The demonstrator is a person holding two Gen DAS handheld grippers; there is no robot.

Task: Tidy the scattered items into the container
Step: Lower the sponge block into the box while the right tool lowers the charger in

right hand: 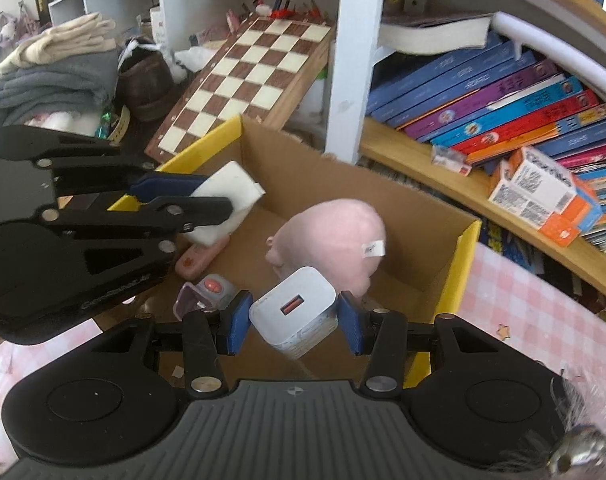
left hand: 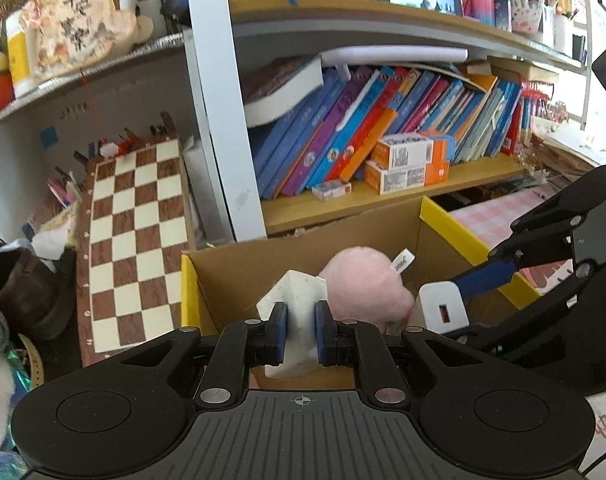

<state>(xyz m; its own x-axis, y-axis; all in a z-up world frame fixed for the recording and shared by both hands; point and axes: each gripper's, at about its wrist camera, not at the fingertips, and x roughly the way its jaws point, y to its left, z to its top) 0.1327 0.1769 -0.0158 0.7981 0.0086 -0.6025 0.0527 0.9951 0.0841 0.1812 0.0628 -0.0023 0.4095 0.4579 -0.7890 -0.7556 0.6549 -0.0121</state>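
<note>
Left tongs (left hand: 301, 330) clamp my white sponge (left hand: 297, 300); right tongs (right hand: 290, 322) clamp the charger (right hand: 293, 310). Both hang over the open cardboard box (right hand: 463, 256), directly below; I judge release comes next.

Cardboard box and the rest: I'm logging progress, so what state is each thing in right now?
Box: open, partly filled.
Pink plush: lying in the box.
White charger: clamped in the right hand-held gripper, above the box.
White block: clamped in the left hand-held gripper, above the box.
</note>
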